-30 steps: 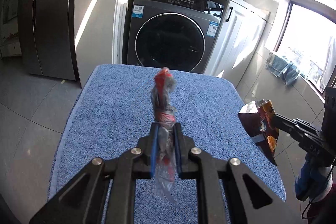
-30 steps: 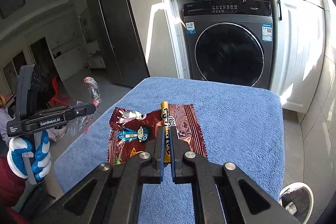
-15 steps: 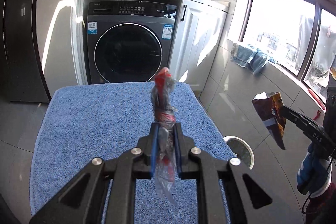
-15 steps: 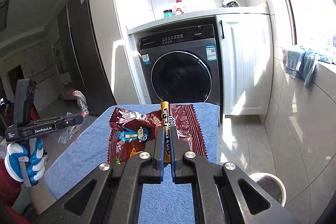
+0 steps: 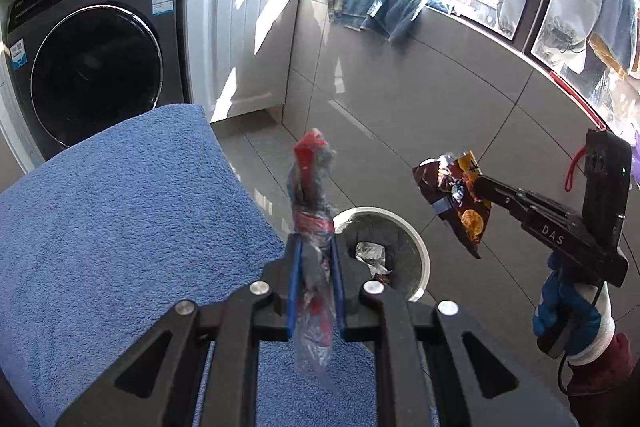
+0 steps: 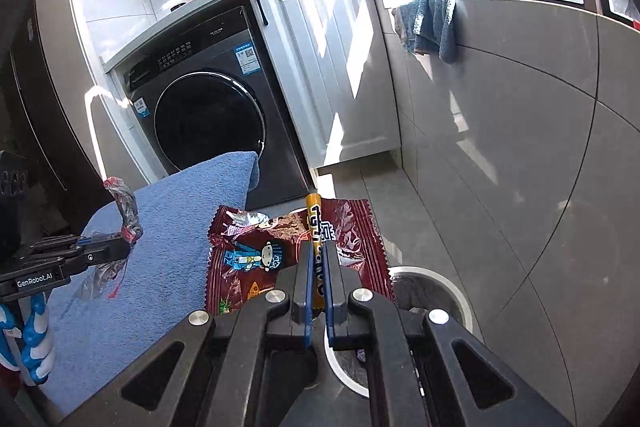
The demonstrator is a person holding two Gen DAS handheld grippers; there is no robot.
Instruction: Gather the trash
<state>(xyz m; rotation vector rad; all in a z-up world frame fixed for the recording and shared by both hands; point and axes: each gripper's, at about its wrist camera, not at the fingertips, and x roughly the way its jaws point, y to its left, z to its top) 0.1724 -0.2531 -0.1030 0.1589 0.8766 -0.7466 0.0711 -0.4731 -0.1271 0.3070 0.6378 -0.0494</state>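
Note:
My left gripper (image 5: 314, 247) is shut on a crumpled clear and red plastic wrapper (image 5: 312, 187), held upright above the right edge of the blue towel-covered table (image 5: 120, 219). My right gripper (image 6: 316, 259) is shut on a dark red snack bag (image 6: 256, 247) with a yellow strip. A white-rimmed trash bin (image 5: 416, 247) stands on the floor just beyond the left gripper, with crumpled trash inside. The bin also shows in the right wrist view (image 6: 456, 291), below the right gripper. The right gripper (image 5: 476, 187) with its bag (image 5: 460, 203) hangs to the right of the bin. The left gripper shows in the right wrist view (image 6: 124, 247).
A dark front-loading washing machine (image 5: 92, 67) and a white cabinet (image 5: 240, 19) stand behind the table. A blue towel (image 5: 380, 7) hangs over the tiled ledge under the window. Grey tiled floor (image 5: 400, 131) surrounds the bin.
Both grippers have swung right, away from the table, with their trash. The bin has come into view beneath them, and the washing machine has shifted left.

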